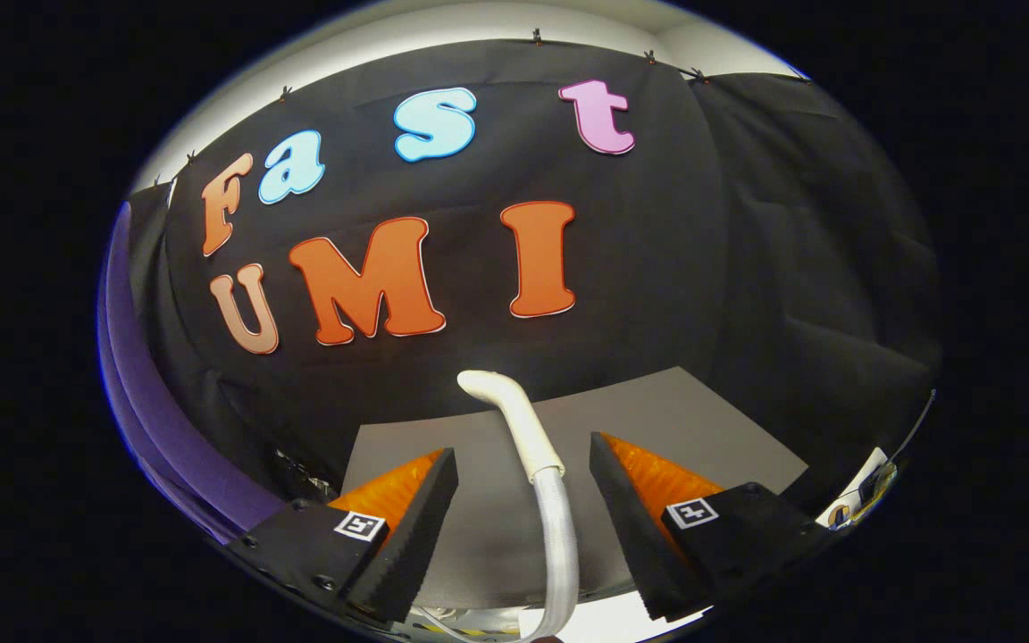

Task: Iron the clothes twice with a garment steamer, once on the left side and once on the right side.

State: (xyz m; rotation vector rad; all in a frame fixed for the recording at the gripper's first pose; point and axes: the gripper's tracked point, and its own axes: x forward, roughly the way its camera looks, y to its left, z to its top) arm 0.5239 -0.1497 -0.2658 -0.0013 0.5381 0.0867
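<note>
while the two black foam-padded fingers [416,527] stand wide apart low in the frame, the gripper [523,527] has hold of nothing: neither pad touches what runs between them. each finger has an orange ribbed backing and carries a small square marker tag [360,525] on its black base. rising through the gap, nearer the right-hand finger but clear of both, is the garment steamer [523,429], seen as a white curved handle or neck whose bent tip points toward the upper left, just above the centre of the frame. below a narrow collar it continues as a pale ribbed hose [559,554] that drops to the bottom centre of the frame. behind the steamer and the fingers lies a flat grey surface [702,420], spreading from lower left to right of centre. beyond it hangs the black cloth wall [702,223], with a purple strip [135,375] along its left edge. whether any clothing is present i cannot tell.
</note>
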